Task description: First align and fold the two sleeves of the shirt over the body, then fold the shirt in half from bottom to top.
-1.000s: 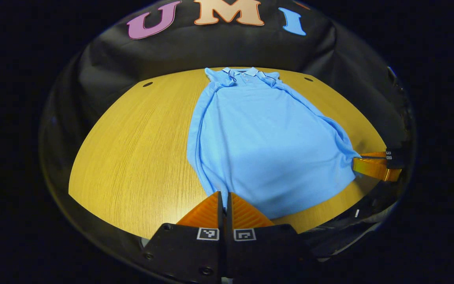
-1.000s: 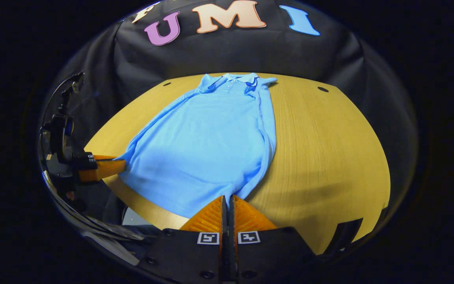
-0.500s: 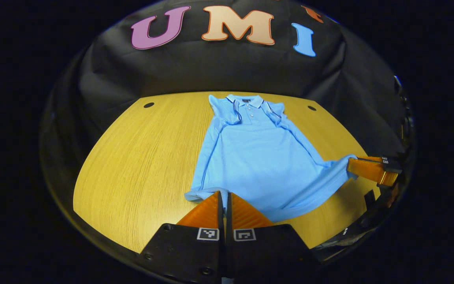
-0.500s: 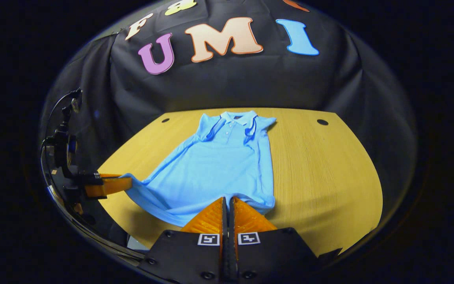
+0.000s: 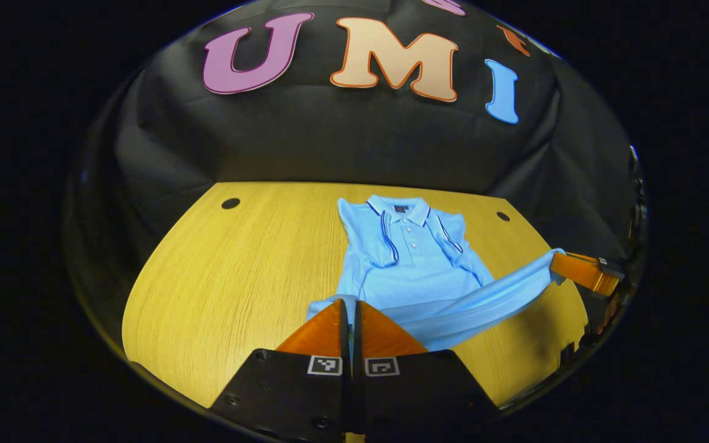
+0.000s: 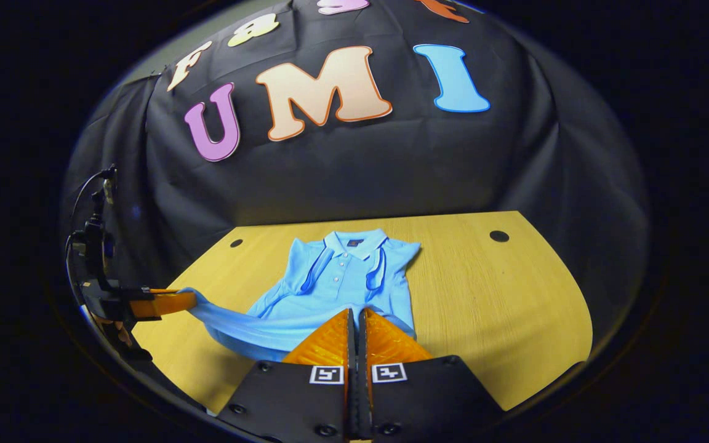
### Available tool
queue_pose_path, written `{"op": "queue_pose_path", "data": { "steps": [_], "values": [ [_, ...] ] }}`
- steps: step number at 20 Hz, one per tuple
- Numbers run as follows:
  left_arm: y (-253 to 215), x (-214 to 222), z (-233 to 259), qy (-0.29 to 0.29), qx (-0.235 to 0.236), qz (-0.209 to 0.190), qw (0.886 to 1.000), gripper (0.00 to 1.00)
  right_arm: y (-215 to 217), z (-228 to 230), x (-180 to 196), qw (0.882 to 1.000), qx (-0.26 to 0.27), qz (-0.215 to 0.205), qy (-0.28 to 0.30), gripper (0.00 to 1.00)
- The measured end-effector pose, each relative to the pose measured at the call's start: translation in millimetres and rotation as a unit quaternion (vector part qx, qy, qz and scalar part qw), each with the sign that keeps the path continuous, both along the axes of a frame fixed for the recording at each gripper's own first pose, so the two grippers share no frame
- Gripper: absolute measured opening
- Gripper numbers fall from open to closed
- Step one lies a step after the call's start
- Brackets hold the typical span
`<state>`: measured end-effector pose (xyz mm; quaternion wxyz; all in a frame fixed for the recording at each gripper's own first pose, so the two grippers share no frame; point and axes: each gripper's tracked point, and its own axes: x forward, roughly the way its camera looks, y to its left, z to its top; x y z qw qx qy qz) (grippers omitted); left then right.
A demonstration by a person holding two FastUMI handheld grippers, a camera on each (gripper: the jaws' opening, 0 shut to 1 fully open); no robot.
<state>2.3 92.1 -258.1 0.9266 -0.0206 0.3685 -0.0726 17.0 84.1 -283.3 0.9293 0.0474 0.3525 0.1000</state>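
Polo shirt (image 5: 413, 271): light blue, collar end flat on my wooden table (image 5: 237, 264), hem lifted.
Left gripper (image 5: 349, 306): I have it clamped on one hem corner.
Right gripper (image 6: 355, 315): pinching the other corner.

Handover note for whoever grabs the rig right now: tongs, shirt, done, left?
Left tongs: shut on the shirt hem's left corner, lifted.
Right tongs: shut on the hem's right corner, lifted.
Shirt: collar end flat on the table, both sleeves folded over the body, hem hanging between the two tongs.
Done: sleeve folds.
Left: carry the hem up to the collar, lay it flat, release.
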Motion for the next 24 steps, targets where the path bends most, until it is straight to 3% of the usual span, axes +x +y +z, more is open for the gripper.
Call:
{"op": "queue_pose_path", "data": {
  "steps": [6,15,22,24],
  "values": [
    [-1.6,96.8,-5.2,-0.019,-0.008,-0.008,1.0,0.0,6.0,-13.9,80.4,0.999,-0.01,-0.024,-0.028,0.02],
    [-16.0,220.0,-55.5,-0.033,0.0,-0.029,0.999,0.0,-4.5,-83.4,184.8,0.996,-0.032,-0.075,-0.033,0.02],
    [-18.9,258.1,-119.8,-0.018,0.003,-0.011,1.0,0.0,-16.7,-162.6,216.3,0.992,-0.067,-0.107,0.003,0.02],
    [-20.9,257.0,-120.9,-0.02,-0.005,-0.007,1.0,0.03,-21.8,-163.8,216.2,0.991,-0.081,-0.109,0.0,0.13]
  ]
}}
